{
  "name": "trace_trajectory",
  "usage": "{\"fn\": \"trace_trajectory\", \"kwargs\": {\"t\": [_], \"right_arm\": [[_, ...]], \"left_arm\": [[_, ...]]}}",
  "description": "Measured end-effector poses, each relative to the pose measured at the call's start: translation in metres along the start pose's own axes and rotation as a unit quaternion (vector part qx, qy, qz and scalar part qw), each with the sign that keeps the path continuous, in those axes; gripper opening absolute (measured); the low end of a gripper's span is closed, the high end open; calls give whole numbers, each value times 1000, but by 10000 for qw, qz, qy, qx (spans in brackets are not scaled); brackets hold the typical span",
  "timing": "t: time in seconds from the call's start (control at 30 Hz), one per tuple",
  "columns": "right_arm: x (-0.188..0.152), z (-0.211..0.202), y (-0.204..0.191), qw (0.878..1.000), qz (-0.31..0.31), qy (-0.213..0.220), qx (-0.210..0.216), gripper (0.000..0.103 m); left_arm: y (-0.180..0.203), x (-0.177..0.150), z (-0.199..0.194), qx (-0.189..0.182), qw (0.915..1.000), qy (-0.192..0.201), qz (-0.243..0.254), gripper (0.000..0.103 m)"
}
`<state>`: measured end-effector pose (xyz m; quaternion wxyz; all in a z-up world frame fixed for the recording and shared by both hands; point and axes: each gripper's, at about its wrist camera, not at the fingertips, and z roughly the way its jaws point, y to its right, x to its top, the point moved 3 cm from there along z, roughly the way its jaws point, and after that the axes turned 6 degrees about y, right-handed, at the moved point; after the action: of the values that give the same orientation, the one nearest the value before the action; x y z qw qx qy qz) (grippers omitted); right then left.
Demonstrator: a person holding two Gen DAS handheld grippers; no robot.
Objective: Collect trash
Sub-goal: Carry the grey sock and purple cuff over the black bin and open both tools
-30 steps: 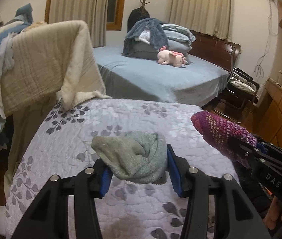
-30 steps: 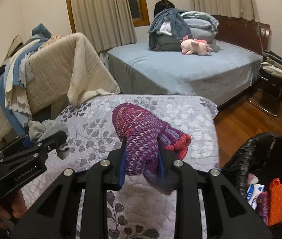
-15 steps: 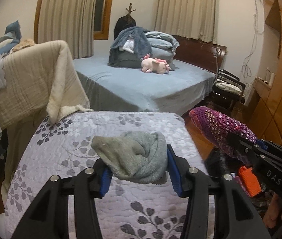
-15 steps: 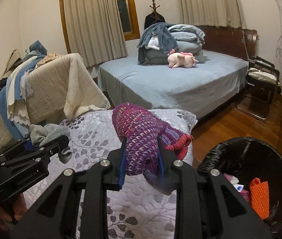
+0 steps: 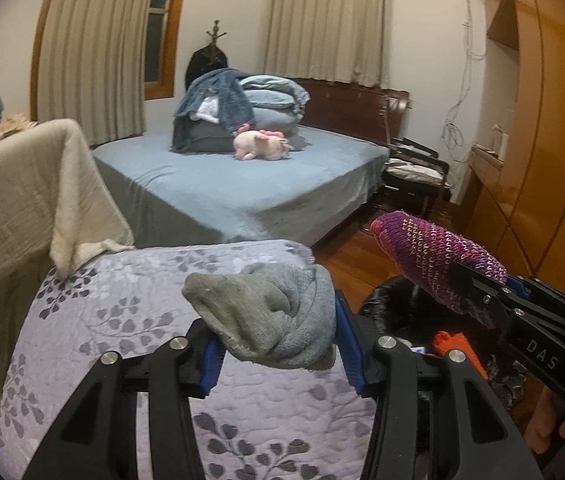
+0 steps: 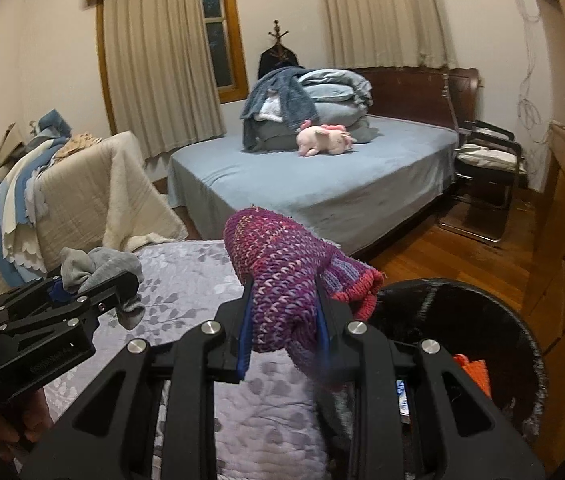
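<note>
My left gripper is shut on a crumpled grey sock, held above the right edge of the lilac floral quilt. It also shows in the right wrist view. My right gripper is shut on a purple knitted sock, held just left of the rim of a black-lined trash bin. The purple sock hangs over the bin in the left wrist view. Orange trash lies inside the bin.
A blue bed with folded bedding and a pink plush stands ahead. A beige blanket drapes over furniture at left. A black chair and wooden cabinets stand on the right, with wood floor between.
Both grippers have moved right and up with their socks, from over the quilt to the bin. The bin now shows under the right gripper.
</note>
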<state>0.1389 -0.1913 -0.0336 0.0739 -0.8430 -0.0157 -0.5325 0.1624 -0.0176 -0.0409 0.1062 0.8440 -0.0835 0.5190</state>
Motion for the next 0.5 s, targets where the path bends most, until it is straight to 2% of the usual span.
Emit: {"fn": "trace_trajectory", "kwargs": {"t": [0.5], "right_arm": [[-15, -39, 87, 9957, 310, 60, -872, 25]], "left_arm": [[86, -2, 24, -838, 9958, -78, 369, 48]]}}
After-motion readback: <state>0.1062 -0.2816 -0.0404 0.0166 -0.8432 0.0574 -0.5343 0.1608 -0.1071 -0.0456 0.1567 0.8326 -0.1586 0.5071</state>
